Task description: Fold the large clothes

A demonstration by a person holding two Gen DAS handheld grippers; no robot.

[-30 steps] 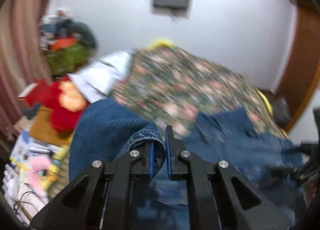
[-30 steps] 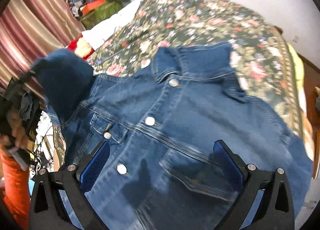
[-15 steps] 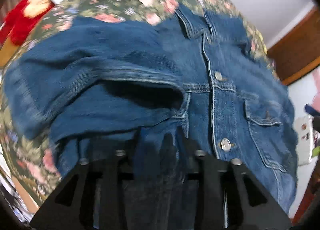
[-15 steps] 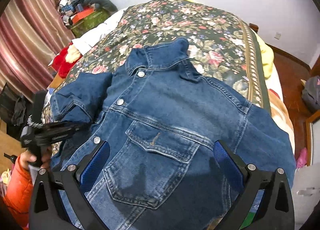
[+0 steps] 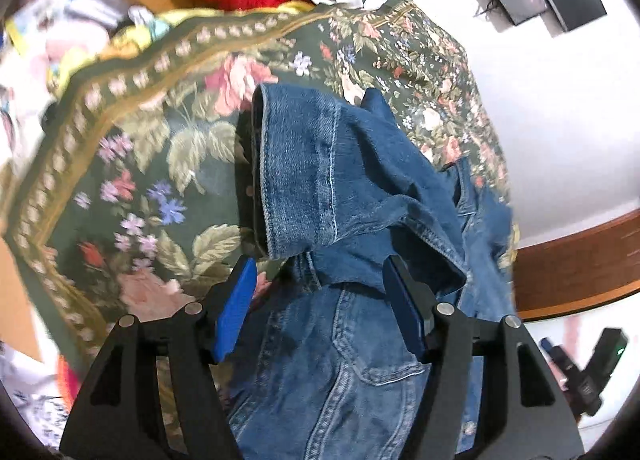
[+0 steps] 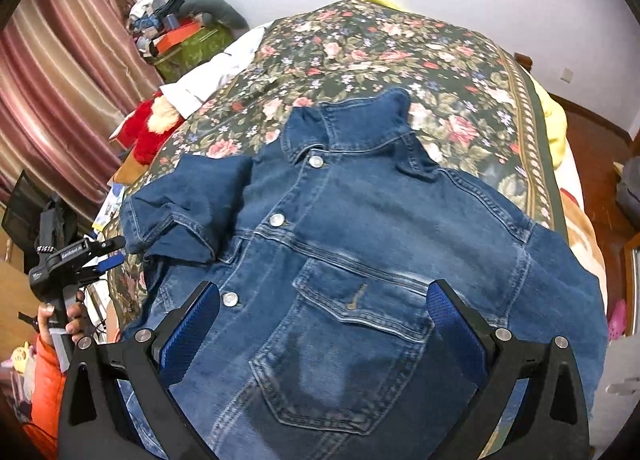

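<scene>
A blue denim jacket [image 6: 360, 219] lies front up on the floral bed cover [image 6: 400, 39], buttons closed, collar at the far end. Its left sleeve [image 6: 188, 203] is folded in across the chest, and the cuff [image 5: 312, 171] faces the left wrist camera. My left gripper [image 5: 320, 300] sits at the bed's side just short of that cuff. Its jaws are opening and no pad presses on the cloth. From the right wrist view the left gripper [image 6: 112, 252] stands clear of the jacket. My right gripper [image 6: 324, 320] hovers open and wide over the chest pocket, holding nothing.
A red plush toy [image 6: 148, 131] and white cloth [image 6: 216, 75] lie at the bed's left edge. Beyond them are a striped curtain [image 6: 60, 79] and a cluttered green box [image 6: 192, 43]. A hand with an orange sleeve [image 6: 44, 372] holds the left gripper. Wooden floor [image 6: 592, 131] shows on the right.
The left gripper, first shut on the raised sleeve, laid it across the jacket's front, let go, and dropped back to the bed's side while rolling. The right gripper drew back a little.
</scene>
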